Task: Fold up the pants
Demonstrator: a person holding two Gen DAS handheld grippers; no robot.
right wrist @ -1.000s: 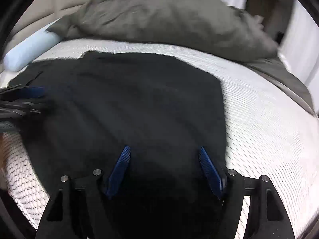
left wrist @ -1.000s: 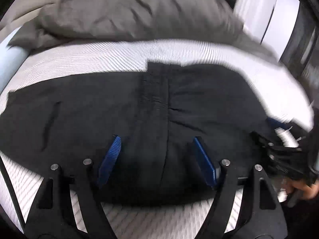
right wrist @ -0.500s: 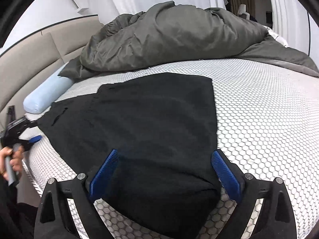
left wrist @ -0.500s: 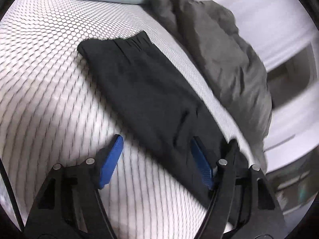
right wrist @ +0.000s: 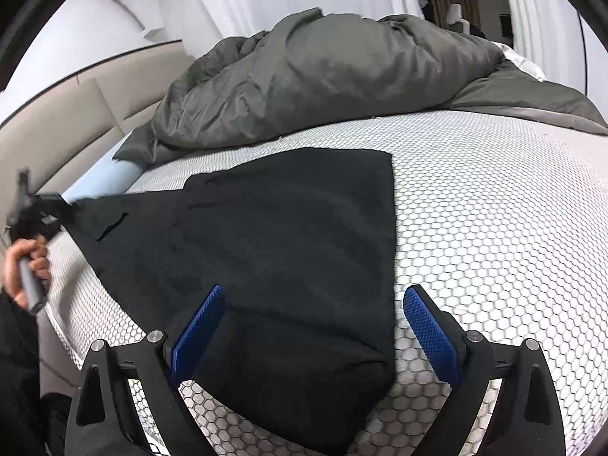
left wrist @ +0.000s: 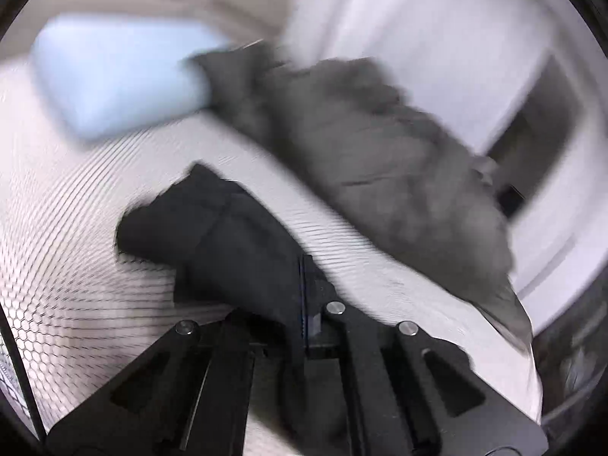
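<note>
bed (right wrist: 494, 197): fills the frame | grey duvet (right wrist: 323, 76): upper centre | black pants (right wrist: 285, 247): centre, flat on bed | right hand-held gripper (right wrist: 315, 330): jaws wide, bottom, over pants hem | left hand-held gripper (left wrist: 304, 296): clamped on pants corner (left wrist: 228, 235)

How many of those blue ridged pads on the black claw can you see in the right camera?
2: one blue ridged pad over the black pants, the other over the white honeycomb mattress.
</note>
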